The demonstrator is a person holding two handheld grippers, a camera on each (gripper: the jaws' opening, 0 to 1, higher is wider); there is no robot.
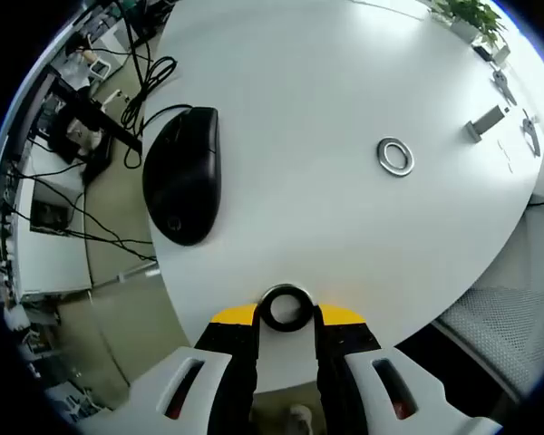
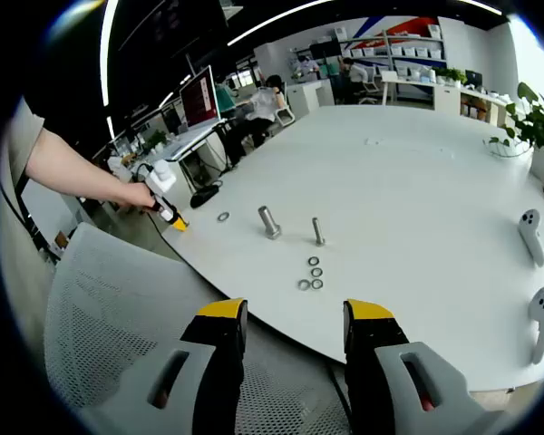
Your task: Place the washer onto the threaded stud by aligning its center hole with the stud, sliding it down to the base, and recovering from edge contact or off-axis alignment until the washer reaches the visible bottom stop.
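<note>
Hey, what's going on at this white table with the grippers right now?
A person is working with two hand-held grippers. The left gripper has its jaws closed on a washer at the edge of the white table, near a black mouse; another washer lies farther off. The right gripper is open and empty, facing the threaded stud, a thicker bolt and four loose washers. Nothing is on the stud yet.

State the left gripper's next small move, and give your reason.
Probably carry the silver metal washer, clamped between the yellow-tipped jaws of the left gripper, across the white table toward the upright grey metal stud: it sits far from that stud, near the table's edge.
</note>
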